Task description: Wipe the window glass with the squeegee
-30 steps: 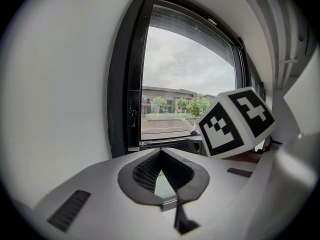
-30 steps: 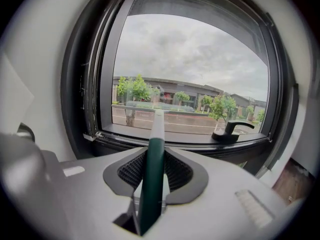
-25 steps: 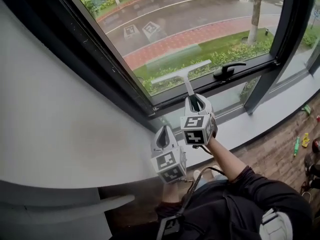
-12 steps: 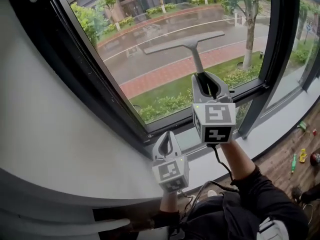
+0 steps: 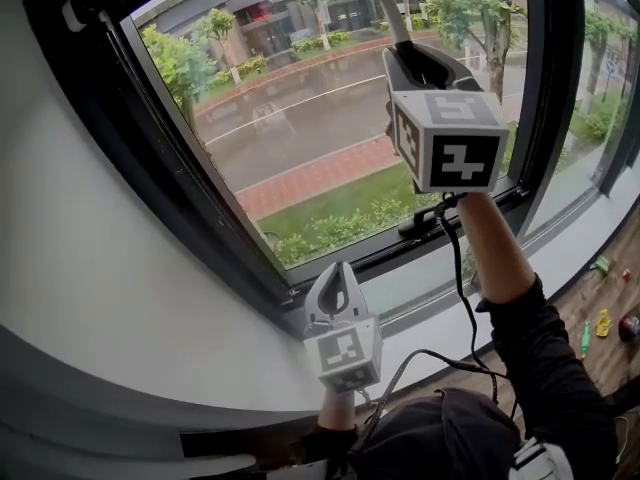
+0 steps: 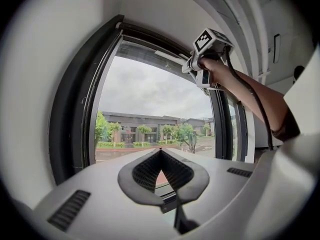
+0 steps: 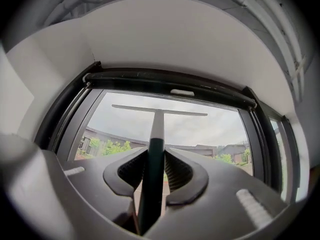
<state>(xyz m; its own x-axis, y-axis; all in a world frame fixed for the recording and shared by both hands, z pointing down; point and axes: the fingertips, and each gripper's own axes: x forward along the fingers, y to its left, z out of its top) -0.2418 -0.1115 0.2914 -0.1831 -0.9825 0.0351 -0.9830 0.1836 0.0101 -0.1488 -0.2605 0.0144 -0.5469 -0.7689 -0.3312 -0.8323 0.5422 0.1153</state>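
Observation:
The squeegee has a dark green handle, a pale neck and a long thin blade that lies level against the window glass, just under the top frame. My right gripper is shut on the handle. In the head view that gripper is raised high on an outstretched arm, with the squeegee neck running up out of it. My left gripper hangs low by the sill, shut and empty, pointing up at the pane. From there the right gripper shows at the upper frame.
A thick dark window frame surrounds the pane, with a black window handle on its bottom rail. A white curved wall lies to the left. Small toys lie on the wooden floor at right. A cable hangs from the right gripper.
My right gripper has carried the squeegee from the bottom of the pane up to its top edge. The left gripper has stayed low by the sill.

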